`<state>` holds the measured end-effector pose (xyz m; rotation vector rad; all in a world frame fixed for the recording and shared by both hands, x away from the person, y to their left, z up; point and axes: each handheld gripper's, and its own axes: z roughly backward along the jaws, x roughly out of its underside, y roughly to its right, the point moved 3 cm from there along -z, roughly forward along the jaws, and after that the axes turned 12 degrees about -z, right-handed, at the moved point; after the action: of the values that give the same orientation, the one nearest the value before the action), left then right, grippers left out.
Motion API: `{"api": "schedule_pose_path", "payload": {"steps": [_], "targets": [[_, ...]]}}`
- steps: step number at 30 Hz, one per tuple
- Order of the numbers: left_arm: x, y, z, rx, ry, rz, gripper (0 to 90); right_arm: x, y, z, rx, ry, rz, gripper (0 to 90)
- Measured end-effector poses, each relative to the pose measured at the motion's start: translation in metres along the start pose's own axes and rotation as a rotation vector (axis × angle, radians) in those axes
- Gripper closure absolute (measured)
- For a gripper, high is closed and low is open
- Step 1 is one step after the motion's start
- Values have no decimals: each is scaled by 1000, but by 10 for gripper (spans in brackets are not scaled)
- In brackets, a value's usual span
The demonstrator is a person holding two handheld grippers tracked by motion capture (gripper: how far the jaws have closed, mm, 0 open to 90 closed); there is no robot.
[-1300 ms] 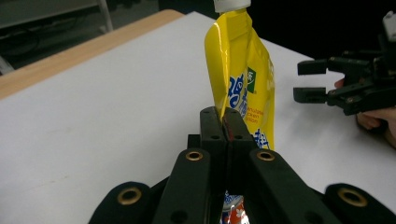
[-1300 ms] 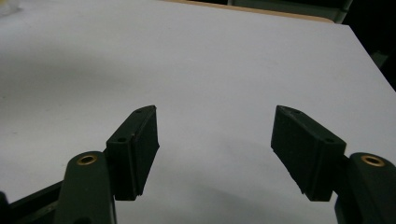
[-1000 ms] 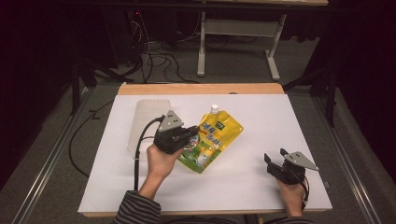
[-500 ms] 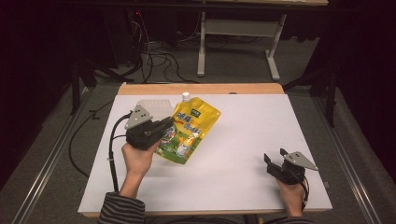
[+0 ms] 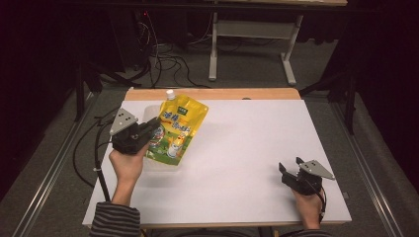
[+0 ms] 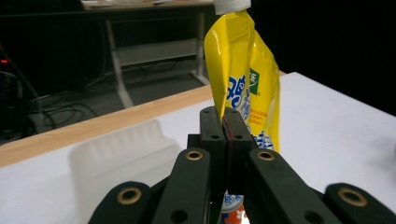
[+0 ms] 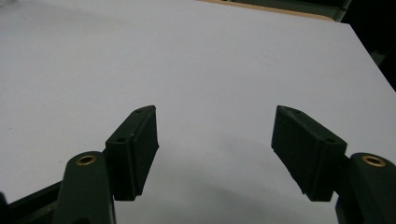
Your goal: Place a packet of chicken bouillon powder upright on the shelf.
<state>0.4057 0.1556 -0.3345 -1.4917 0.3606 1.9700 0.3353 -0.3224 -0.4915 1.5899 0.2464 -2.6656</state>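
Above table (image 5: 247, 163), yellow pouch (image 5: 179, 129) (white cap (image 5: 170, 94)) upright.

Count: one yellow pouch (image 5: 179, 129) with one white cap (image 5: 170, 94). One clear plastic tray (image 6: 122, 156), sitting on one white table (image 5: 247, 163). Two grippers: left gripper (image 5: 150, 129), right gripper (image 5: 290, 168). Two hands: left hand (image 5: 127, 165), right hand (image 5: 307, 210). One striped sleeve (image 5: 114, 219). One other table frame (image 5: 252, 44) behind.

Black grippers, left (image 5: 148, 129) and right (image 5: 290, 170): brass-ringed pivots, grey three-cornered plates, black cables. A striped sleeve (image 5: 114, 220) is worn on the left arm.
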Motion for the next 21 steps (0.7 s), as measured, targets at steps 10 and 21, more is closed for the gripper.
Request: {"api": "schedule_pose_path", "payload": {"steps": [10,21], "targets": [[5,-21,2,-44,25,47,892,0,0,0,0,0,3,320],[17,-29,-10,-99,-7,51,889,0,0,0,1,-2,0,319]]}}
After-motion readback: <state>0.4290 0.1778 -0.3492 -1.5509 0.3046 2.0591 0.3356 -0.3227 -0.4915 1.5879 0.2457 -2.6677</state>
